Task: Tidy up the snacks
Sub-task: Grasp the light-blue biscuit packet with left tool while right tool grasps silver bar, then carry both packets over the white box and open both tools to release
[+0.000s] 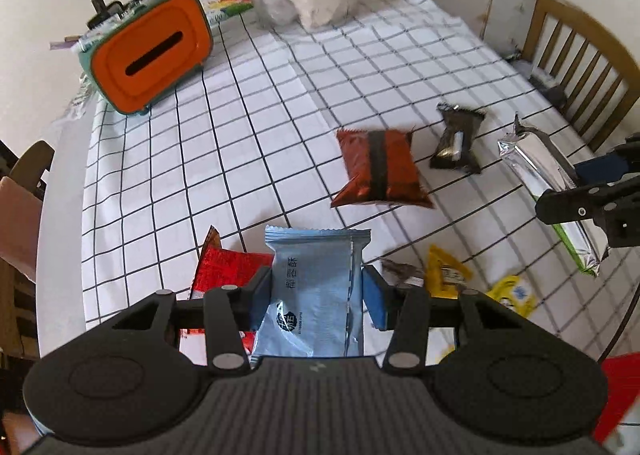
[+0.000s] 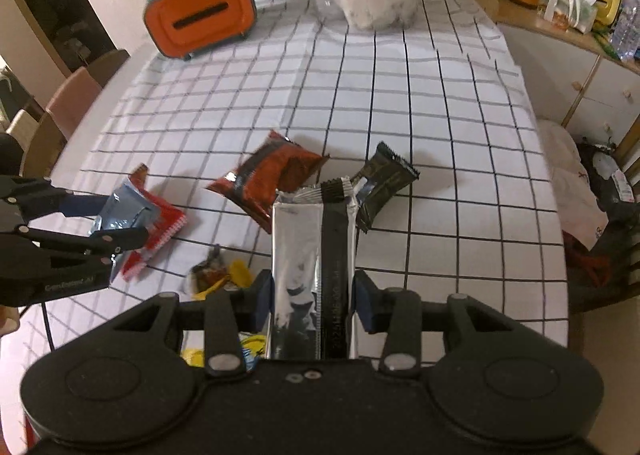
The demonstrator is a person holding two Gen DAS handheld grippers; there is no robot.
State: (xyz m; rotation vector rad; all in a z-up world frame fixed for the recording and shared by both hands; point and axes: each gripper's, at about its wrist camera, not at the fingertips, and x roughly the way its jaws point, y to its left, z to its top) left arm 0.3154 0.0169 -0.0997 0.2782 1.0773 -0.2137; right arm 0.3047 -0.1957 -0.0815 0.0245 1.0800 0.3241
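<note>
both hands loaded right now. my left gripper (image 1: 318, 295) is clamped on the blue packet (image 1: 316, 295), pads pressing its two long edges, and the packet's long axis runs straight out along the fingers, sealed end pointing away from me. from the right wrist view i can see that same blue packet (image 2: 124, 213) hanging clear of the checked tablecloth (image 2: 360, 95), right above the red packet (image 2: 160, 231) that lies flat under it.

my right gripper (image 2: 312, 295) is shut on the silver packet (image 2: 310, 275), again gripped across its narrow width, long axis pointing forward, far end sticking up past the fingers. in the left view that silver packet (image 1: 552, 191) sits out to the right, lifted off the cloth.

still lying on the cloth: the dark red pouch (image 1: 380, 171), the black packet (image 1: 458, 143), and the yellow packets (image 1: 444, 273) close in below the grippers.

the relation that matters, i reckon: both held packets point lengthwise toward the far end of the table, where the orange box (image 1: 150, 59) stands off to the left with its slot facing us. the left hand is the nearer one to it. where the snacks should go i can't tell from here.
</note>
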